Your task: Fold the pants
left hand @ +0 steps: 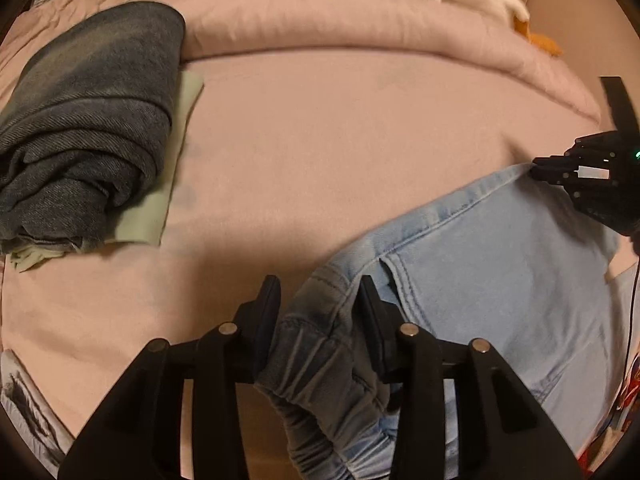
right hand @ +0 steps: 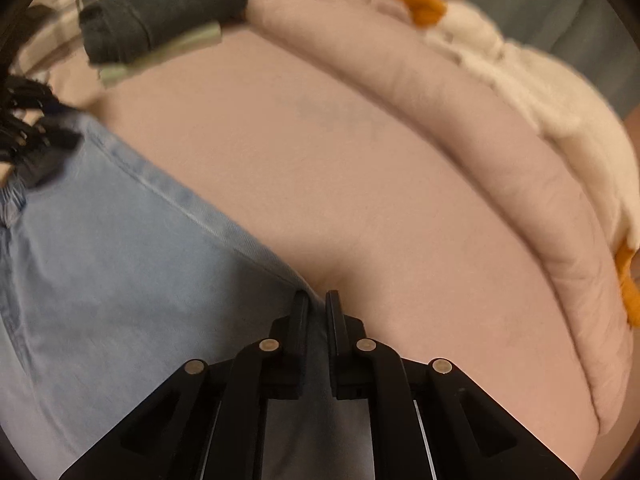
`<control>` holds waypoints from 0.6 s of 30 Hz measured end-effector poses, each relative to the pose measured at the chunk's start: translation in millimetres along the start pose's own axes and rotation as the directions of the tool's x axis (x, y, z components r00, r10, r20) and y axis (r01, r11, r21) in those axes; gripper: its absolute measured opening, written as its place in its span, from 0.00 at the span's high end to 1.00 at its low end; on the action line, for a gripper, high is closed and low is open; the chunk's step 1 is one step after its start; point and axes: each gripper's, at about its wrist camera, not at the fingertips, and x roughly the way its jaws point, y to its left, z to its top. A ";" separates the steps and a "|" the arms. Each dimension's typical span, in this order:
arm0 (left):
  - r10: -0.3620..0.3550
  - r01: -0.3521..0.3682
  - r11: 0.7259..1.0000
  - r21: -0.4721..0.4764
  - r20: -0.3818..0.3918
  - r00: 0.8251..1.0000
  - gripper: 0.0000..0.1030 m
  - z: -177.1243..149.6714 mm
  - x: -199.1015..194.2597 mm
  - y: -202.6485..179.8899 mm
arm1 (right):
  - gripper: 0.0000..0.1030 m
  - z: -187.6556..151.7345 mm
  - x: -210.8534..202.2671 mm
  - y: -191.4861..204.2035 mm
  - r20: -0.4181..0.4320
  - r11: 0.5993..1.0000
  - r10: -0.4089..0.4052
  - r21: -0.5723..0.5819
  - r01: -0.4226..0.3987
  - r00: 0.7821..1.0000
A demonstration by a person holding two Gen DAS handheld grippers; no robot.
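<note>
With both the left gripper (left hand: 318, 300) and right gripper (right hand: 317, 308) pinching the light jeans (left hand: 500, 248), lift evenly toward the dark folded pants (left hand: 88, 120).

Pants (left hand: 480, 248): light blue denim, soft matt weave, stitched seams, elastic gathered waistband. Left gripper (left hand: 318, 300) and right gripper (right hand: 317, 308): matt black plastic, 4 shiny round metal pins showing on each. Bed sheet (left hand: 320, 128): pink cloth, smooth, matt. Quilt (right hand: 500, 184): pink, soft, lightly creased. Folded jeans (left hand: 92, 120): dark blue denim, coarse twill, visible diagonal weave. Under them, pale green cloth (left hand: 160, 200), smooth. Plush toy (right hand: 540, 92): white fuzzy pile, orange parts.
</note>
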 end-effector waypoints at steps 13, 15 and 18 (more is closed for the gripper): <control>-0.049 0.048 0.999 0.020 0.024 0.999 0.18 8.0 -3.1 15.9 | 0.58 2.5 -10.0 -11.5 -0.043 0.997 0.081 -0.012 -0.082 0.996; -0.013 0.015 0.999 0.048 -0.055 0.998 0.25 9.4 19.2 15.2 | 0.58 -1.7 5.8 -15.4 -0.082 0.993 0.118 0.020 -0.117 0.990; -0.095 0.097 0.993 0.062 -0.036 0.995 0.57 13.6 14.4 19.1 | 0.82 -10.9 2.9 -7.9 -0.041 0.987 0.158 0.014 -0.157 0.987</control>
